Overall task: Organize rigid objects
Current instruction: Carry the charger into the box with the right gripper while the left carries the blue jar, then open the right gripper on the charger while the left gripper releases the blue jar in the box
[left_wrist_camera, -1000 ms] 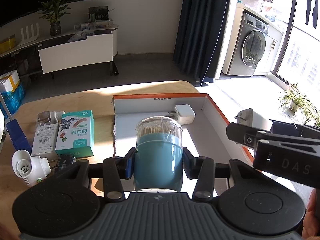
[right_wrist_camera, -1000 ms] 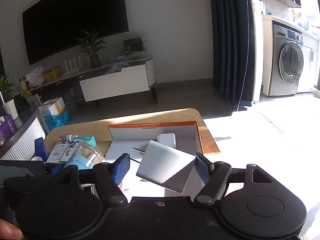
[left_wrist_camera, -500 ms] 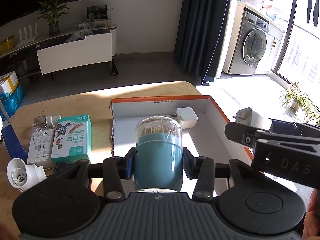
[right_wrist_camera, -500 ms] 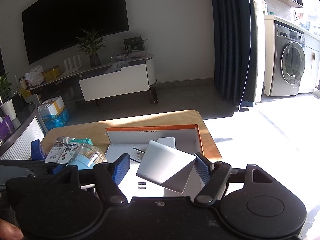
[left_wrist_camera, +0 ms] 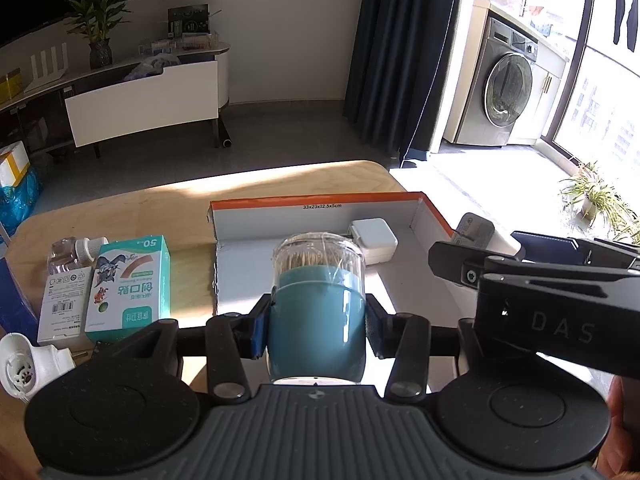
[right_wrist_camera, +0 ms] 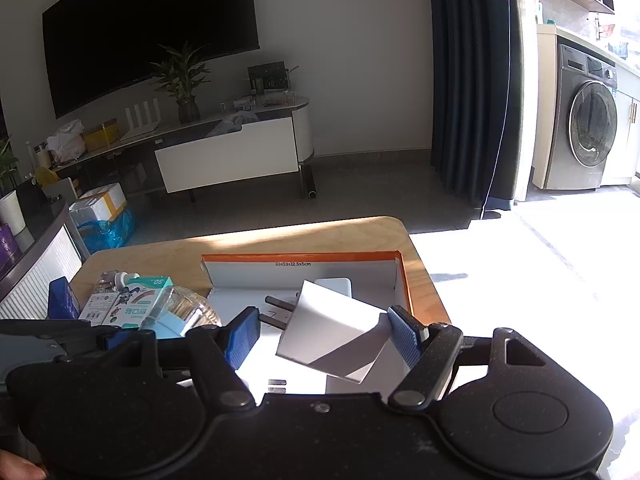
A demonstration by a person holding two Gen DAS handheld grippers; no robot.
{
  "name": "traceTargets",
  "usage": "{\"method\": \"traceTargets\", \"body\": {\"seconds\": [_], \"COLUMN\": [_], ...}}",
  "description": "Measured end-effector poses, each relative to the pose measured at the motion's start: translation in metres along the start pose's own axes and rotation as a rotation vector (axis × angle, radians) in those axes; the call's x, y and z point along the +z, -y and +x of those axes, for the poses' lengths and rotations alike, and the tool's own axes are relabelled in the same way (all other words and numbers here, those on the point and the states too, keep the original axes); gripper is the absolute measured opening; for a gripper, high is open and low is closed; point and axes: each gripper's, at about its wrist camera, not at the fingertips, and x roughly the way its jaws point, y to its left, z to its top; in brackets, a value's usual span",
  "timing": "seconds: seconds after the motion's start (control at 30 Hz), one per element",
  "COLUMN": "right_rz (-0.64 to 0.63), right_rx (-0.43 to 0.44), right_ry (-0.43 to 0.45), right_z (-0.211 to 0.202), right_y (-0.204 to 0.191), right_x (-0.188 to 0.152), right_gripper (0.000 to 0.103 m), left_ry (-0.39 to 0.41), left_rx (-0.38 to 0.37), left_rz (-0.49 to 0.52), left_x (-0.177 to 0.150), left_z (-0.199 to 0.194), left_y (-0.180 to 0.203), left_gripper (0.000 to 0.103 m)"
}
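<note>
My left gripper (left_wrist_camera: 316,320) is shut on a blue toothpick jar (left_wrist_camera: 316,300) with a clear lid, held upright above the near edge of a white box with an orange rim (left_wrist_camera: 316,200). A white charger (left_wrist_camera: 374,236) lies in the box's far corner. My right gripper (right_wrist_camera: 324,332) is shut on a second white plug adapter (right_wrist_camera: 332,336), tilted, with its prongs toward the left pad, hanging over the right part of the box (right_wrist_camera: 300,258). The right gripper (left_wrist_camera: 480,256) also shows at the right of the left wrist view.
On the wooden table left of the box lie a teal carton (left_wrist_camera: 128,280), a white carton with a small bottle (left_wrist_camera: 62,300) and a white plug-in device (left_wrist_camera: 24,364). Small dark pieces (right_wrist_camera: 276,382) lie on the box floor. The table edge runs right of the box.
The right gripper with the plug adapter has drifted slightly left, further over the box. The left gripper holds the jar as before, nearly still.
</note>
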Motion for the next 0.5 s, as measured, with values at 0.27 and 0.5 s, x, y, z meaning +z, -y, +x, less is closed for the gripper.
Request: {"method": "traceTargets", "body": {"seconds": [0.27, 0.5], "right_rz": [0.001, -0.005], "right_rx": [-0.001, -0.029], "right_ry": [-0.022, -0.066], "right_z": [0.015, 0.042], "right_y": [0.001, 0.005], "right_x": [0.003, 0.007], "right_gripper": [0.085, 0.085], "left_ry": [-0.008, -0.011], "left_rx": [-0.005, -0.01], "left_rz": [-0.006, -0.008], "left_x": [0.002, 0.005], "left_z": [0.008, 0.013], "left_y": [0.0, 0.001], "left_gripper": [0.047, 0.047]}}
